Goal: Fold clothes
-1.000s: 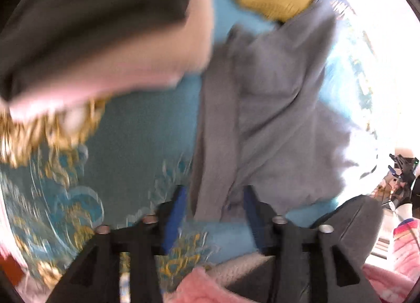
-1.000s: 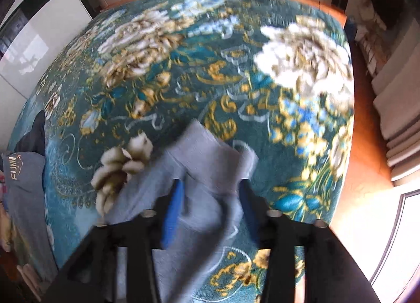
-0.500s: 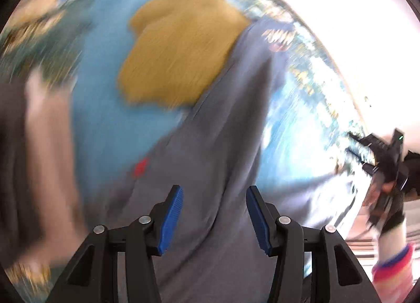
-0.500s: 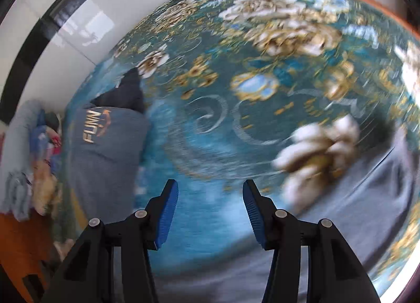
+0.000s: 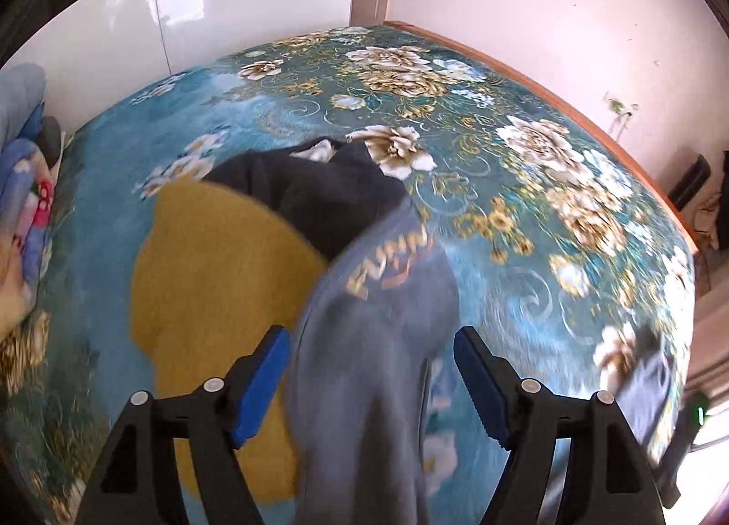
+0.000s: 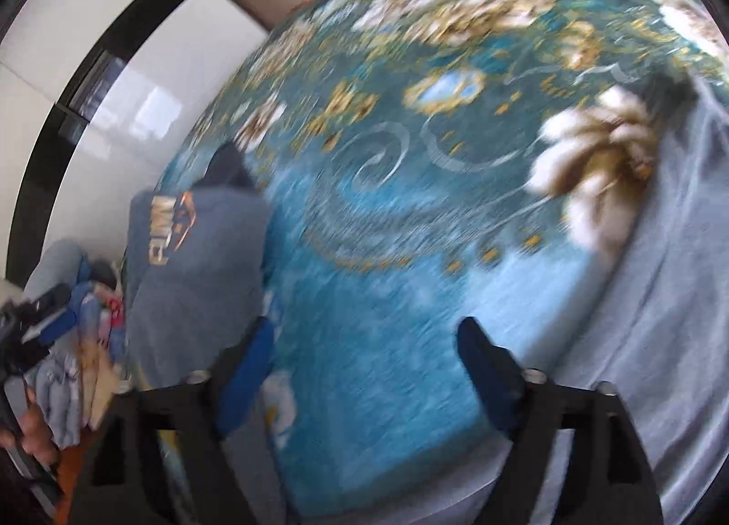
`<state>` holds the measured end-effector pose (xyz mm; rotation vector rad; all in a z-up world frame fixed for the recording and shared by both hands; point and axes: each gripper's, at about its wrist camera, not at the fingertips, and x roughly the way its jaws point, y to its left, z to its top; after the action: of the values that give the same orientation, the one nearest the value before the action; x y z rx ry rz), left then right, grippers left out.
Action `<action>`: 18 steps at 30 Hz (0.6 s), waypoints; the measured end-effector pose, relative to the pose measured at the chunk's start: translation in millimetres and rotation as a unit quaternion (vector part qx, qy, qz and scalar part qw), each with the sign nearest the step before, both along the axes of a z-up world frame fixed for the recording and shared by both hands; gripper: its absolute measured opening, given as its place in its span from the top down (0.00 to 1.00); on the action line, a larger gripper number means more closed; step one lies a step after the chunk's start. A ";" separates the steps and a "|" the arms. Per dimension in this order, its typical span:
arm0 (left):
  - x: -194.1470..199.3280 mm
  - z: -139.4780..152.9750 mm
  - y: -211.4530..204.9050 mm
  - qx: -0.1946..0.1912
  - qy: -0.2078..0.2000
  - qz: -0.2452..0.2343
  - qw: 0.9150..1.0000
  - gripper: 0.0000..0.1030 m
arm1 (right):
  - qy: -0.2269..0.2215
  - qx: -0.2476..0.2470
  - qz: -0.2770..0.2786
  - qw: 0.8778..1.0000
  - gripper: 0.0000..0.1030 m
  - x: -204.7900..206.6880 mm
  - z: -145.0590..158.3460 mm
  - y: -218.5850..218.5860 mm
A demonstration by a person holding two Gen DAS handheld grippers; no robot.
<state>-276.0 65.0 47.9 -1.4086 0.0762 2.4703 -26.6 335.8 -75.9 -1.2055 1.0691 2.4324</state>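
Note:
A grey-blue garment with gold lettering [image 5: 378, 343] lies on the teal floral bedspread [image 5: 524, 188]. My left gripper [image 5: 371, 384] is open above it, with the cloth running between its blue pads but not clamped. A mustard yellow garment [image 5: 214, 279] and a black garment [image 5: 314, 192] lie beside it. My right gripper [image 6: 364, 370] is open over bare bedspread [image 6: 401, 215]. The lettered garment [image 6: 196, 261] lies to its left, and a pale grey cloth [image 6: 656, 343] lies at its right. The right view is blurred.
A pile of colourful clothes [image 5: 23, 206] sits at the bed's left edge, also in the right wrist view [image 6: 77, 352]. A white wall and glossy panels [image 5: 228, 15] stand behind the bed. An orange bed frame edge [image 5: 569, 101] runs along the right.
Both views have swung quickly across the bed. The left gripper has tilted up from the grey cloth to face the lettered garment. The right gripper has turned left, away from the pale grey cloth.

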 end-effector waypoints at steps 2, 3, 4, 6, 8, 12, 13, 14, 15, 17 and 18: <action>-22.4 -4.8 17.6 -0.019 -0.008 -0.001 1.000 0.24 | -0.002 0.004 -0.017 1.000 0.16 5.7 -5.2 8.2; -33.5 -7.5 26.4 -0.029 -0.012 -0.002 1.000 0.23 | -0.002 -0.004 -0.021 1.000 0.16 6.0 -9.4 11.7; -43.3 -13.6 31.5 -0.031 -0.019 0.004 0.999 0.23 | -0.003 -0.011 -0.025 1.000 0.16 6.3 -13.5 15.0; -62.8 -26.6 40.8 -0.033 -0.034 0.019 0.999 0.23 | -0.006 -0.013 -0.024 1.000 0.16 3.5 -17.6 15.8; -82.2 -39.6 50.2 -0.036 -0.048 0.033 0.998 0.23 | -0.007 -0.017 -0.022 1.000 0.16 -1.3 -22.7 16.2; -98.7 -48.6 55.0 -0.015 -0.061 0.064 0.996 0.32 | -0.004 -0.033 -0.026 0.999 0.16 -0.4 -28.8 19.7; -99.2 -53.4 58.4 -0.025 -0.070 0.063 0.995 0.46 | -0.004 -0.038 -0.028 0.999 0.16 0.5 -29.9 20.8; -99.5 -58.5 61.9 -0.035 -0.079 0.062 0.994 0.70 | -0.003 -0.043 -0.031 0.999 0.16 1.5 -31.1 21.8; -98.8 -64.9 64.8 -0.050 -0.092 0.065 0.992 0.88 | -0.003 -0.048 -0.033 0.998 0.16 2.5 -32.3 22.9; -93.7 -66.1 66.4 -0.040 -0.087 0.067 0.993 0.92 | -0.005 -0.057 -0.036 0.998 0.16 2.5 -35.6 24.4; -90.5 -62.8 68.0 -0.031 -0.081 0.064 0.994 0.92 | -0.008 -0.060 -0.038 0.997 0.16 1.6 -37.5 24.9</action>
<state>-366.5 133.0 -14.9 -1.6833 0.0284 2.4627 -25.0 360.7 -113.4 -1.1940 1.2486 2.3282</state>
